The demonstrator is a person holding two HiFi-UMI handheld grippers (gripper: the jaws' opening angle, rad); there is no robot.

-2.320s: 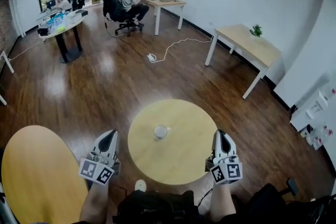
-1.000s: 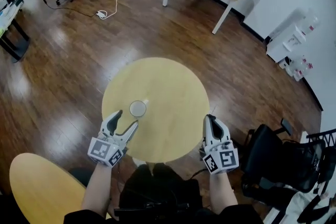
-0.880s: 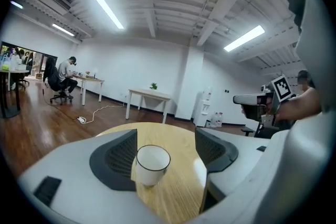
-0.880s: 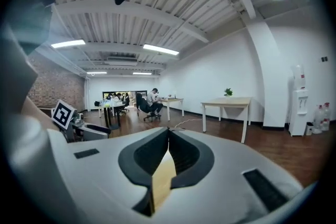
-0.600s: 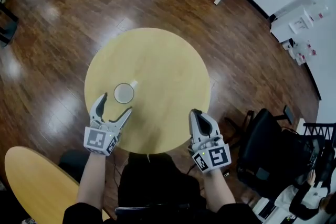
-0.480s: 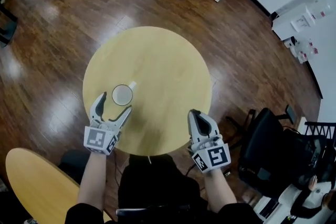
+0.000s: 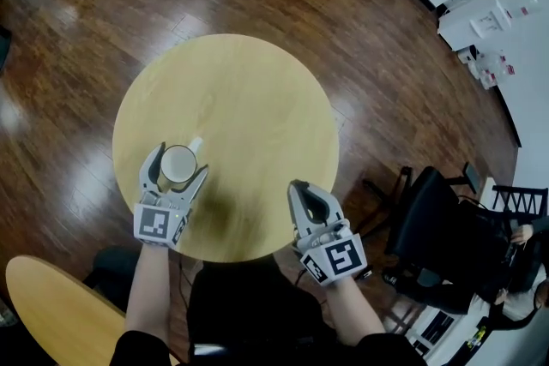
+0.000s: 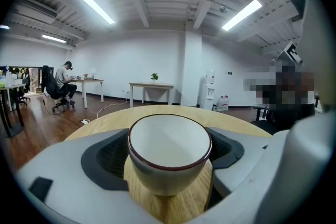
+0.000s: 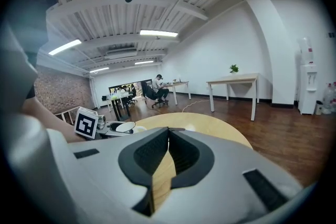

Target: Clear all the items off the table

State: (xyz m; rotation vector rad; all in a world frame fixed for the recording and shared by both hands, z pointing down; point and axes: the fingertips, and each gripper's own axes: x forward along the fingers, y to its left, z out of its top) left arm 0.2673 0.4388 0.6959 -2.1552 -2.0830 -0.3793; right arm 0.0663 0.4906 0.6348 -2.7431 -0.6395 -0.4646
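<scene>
Nothing is cleared yet; the cup [image 7: 178, 167] stands on the table [image 7: 257, 90] between the left gripper's [image 7: 179, 160] wide jaws, ungripped; the right gripper [image 7: 303, 195] is closed, empty.

The head camera is looking steeply down from above, taking in the whole round table [image 7: 257, 81], the left gripper [image 7: 178, 162] and the right gripper [image 7: 298, 185]. Each gripper camera is sitting low, facing along its own jaws across the tabletop. The right one is catching the white cup [image 9: 125, 127] that is filling the left one's close view.
</scene>
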